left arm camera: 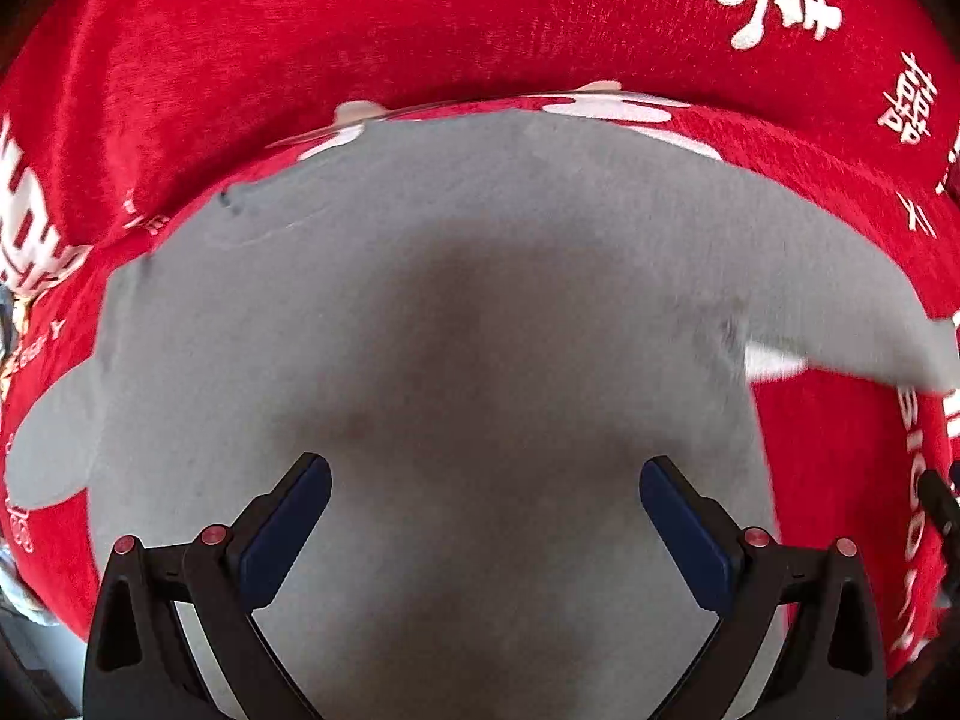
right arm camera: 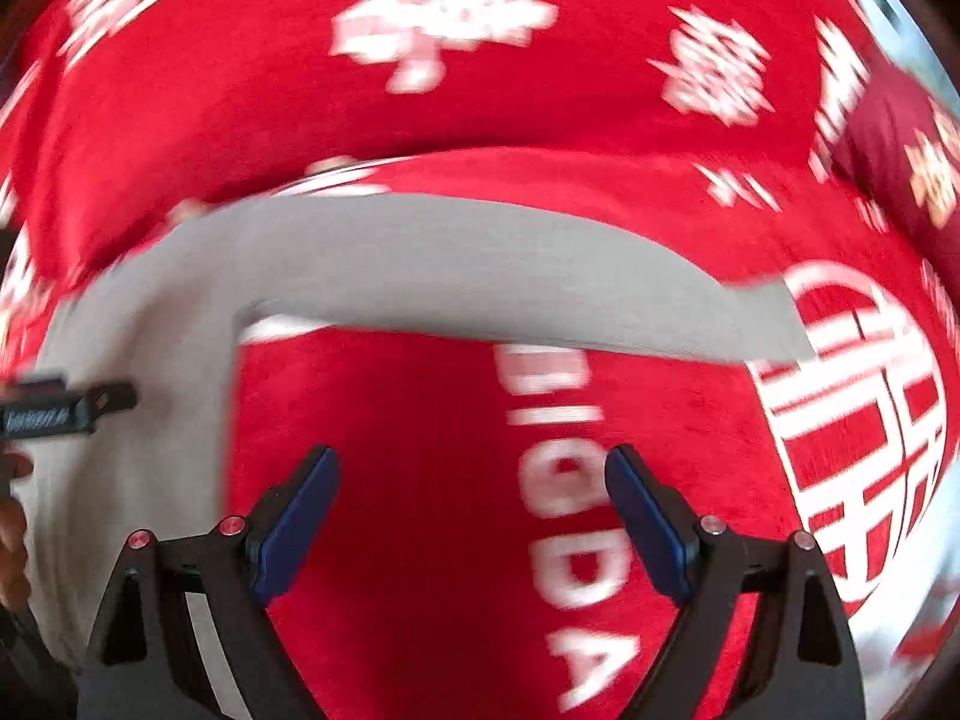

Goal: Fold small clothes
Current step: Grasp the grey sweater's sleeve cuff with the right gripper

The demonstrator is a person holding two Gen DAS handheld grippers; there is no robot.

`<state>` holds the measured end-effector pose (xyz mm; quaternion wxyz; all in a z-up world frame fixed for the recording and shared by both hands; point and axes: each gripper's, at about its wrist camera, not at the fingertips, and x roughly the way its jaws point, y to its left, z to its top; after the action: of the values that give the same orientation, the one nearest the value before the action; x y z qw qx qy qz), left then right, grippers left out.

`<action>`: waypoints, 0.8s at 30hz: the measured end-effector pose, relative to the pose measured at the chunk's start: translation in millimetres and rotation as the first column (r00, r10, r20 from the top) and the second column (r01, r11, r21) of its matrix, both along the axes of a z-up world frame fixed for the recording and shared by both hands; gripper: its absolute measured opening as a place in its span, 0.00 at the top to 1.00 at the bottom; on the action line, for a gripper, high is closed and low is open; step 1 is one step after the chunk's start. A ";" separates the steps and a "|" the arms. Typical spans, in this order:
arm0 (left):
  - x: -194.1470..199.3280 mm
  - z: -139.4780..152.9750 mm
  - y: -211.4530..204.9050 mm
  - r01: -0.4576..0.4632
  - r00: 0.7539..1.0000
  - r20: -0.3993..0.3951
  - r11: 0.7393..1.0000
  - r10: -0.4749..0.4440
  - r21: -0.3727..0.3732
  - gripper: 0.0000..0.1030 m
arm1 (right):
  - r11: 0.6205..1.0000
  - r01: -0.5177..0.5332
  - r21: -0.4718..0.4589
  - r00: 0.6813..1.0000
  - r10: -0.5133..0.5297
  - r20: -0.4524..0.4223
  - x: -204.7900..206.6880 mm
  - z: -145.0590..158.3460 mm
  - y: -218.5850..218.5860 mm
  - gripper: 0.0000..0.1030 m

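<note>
Beneath the grey garment (right arm camera: pixel 420 264), the red cloth (right arm camera: pixel 420 420) reads "BIGDA".

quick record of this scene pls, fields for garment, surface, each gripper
garment: grey shirt, lying flat, one sleeve stretched out sideways
surface: red cloth with white print
left gripper: open, above the shirt body, nothing between the fingers
right gripper: open, above bare red cloth below the sleeve, nothing held
image quality: right view blurred
</note>
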<state>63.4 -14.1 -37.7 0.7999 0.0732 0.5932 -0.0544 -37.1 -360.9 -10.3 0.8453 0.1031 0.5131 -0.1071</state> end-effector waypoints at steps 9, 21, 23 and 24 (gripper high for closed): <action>55.1 -14.7 -28.9 -0.010 0.999 -0.034 1.000 0.009 -0.026 0.00 | 0.902 0.365 0.232 0.928 -0.374 -0.008 9.7 -28.9 -123.1 0.11; 98.1 -38.3 -37.3 -0.086 0.996 -0.008 0.996 0.086 -0.039 0.00 | 0.872 0.405 0.276 0.903 -0.428 0.026 56.5 -54.8 -165.2 0.91; 98.2 -39.3 -39.0 -0.087 0.996 0.001 0.996 0.087 -0.037 0.00 | 0.864 0.383 0.328 0.902 -0.426 0.068 54.2 -46.1 -163.0 0.93; 98.5 -39.7 -39.4 -0.086 0.996 0.002 0.996 0.086 -0.038 0.00 | 0.867 0.362 0.343 0.902 -0.418 0.104 51.9 -38.0 -159.9 0.94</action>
<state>161.8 -53.5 -77.4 0.8038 0.0324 0.5931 -0.0312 14.8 -520.8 -48.4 0.8200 0.3477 0.4159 -0.1835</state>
